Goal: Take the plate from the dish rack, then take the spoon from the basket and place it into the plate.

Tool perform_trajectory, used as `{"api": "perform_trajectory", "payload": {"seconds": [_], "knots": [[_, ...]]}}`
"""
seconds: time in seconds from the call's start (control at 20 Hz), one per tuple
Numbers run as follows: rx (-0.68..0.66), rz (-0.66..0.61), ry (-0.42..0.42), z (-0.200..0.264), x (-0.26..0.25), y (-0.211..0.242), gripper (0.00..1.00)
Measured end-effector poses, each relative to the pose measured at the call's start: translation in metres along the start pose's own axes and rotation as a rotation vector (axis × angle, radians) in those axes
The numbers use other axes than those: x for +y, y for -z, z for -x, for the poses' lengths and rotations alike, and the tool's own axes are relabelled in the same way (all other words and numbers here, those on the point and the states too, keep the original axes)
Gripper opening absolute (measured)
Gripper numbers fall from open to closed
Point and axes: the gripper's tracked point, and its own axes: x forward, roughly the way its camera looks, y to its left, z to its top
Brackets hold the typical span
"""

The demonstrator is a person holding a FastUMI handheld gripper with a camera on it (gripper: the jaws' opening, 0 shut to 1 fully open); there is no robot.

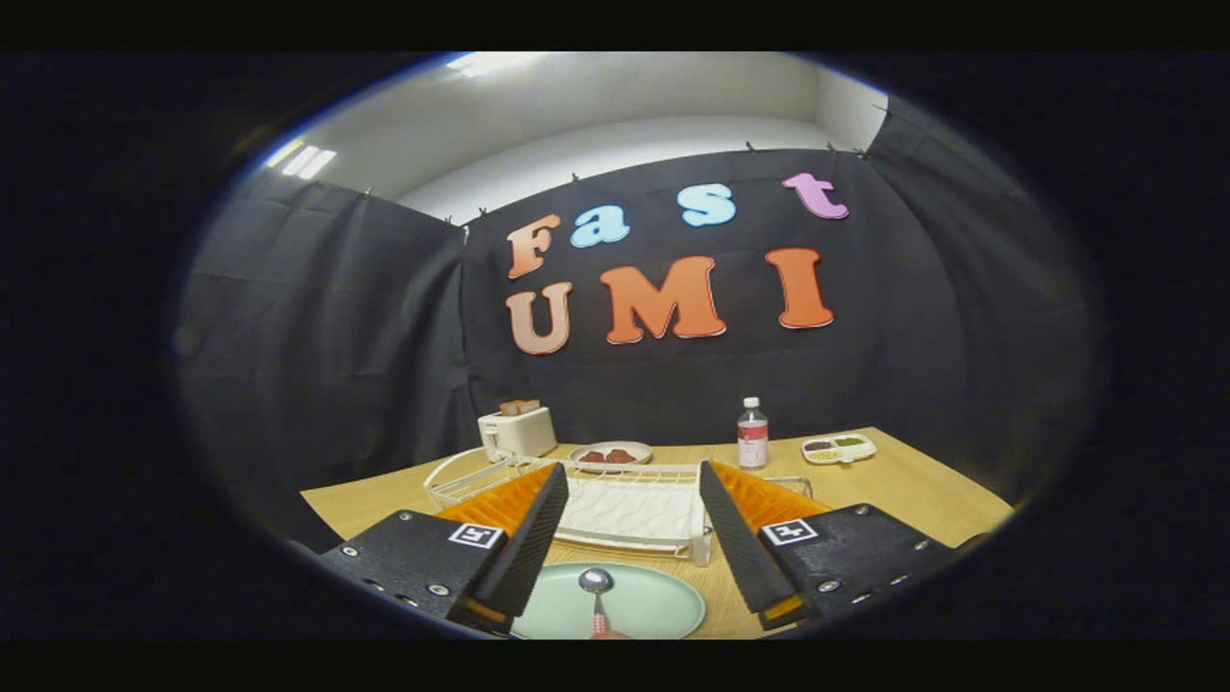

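The claw (634, 538) hangs just above the table (922, 490) with its two fingers spread wide and nothing between them. Down below, right between the fingers, sits the plate (653, 610), flat on the table, and the spoon (596, 588) lies in it, bowl pointing away toward the rack, handle running back under the claw. From how it lies, the job looks as good as done: spoon in plate, plate off the rack.

Just beyond the fingertips is the dish rack (625, 509), white wire, no plate standing in it that I can make out. It sits close to the plate, which makes sense, a short carry from rack to table. The fingers being apart fits a spoon that has been let go and rests on its own.

Further back, well apart from all this: a toaster (517, 431) with bread in its slots, a dish of food (610, 454), a bottle (752, 434) standing upright, and a small tray (838, 448).
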Motion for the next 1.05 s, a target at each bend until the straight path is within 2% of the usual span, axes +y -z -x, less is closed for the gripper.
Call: {"api": "perform_trajectory", "payload": {"seconds": [0.2, 0.45, 0.75, 1.05], "knots": [[-0.051, 0.026, 0.065, -0.004, -0.011, -0.019, 0.89], [-0.111, 0.108, 0.141, -0.009, -0.027, -0.032, 0.91], [-0.118, 0.088, 0.144, -0.015, -0.030, -0.033, 0.90], [-0.133, 0.144, 0.165, -0.016, -0.030, -0.038, 0.91]]}}
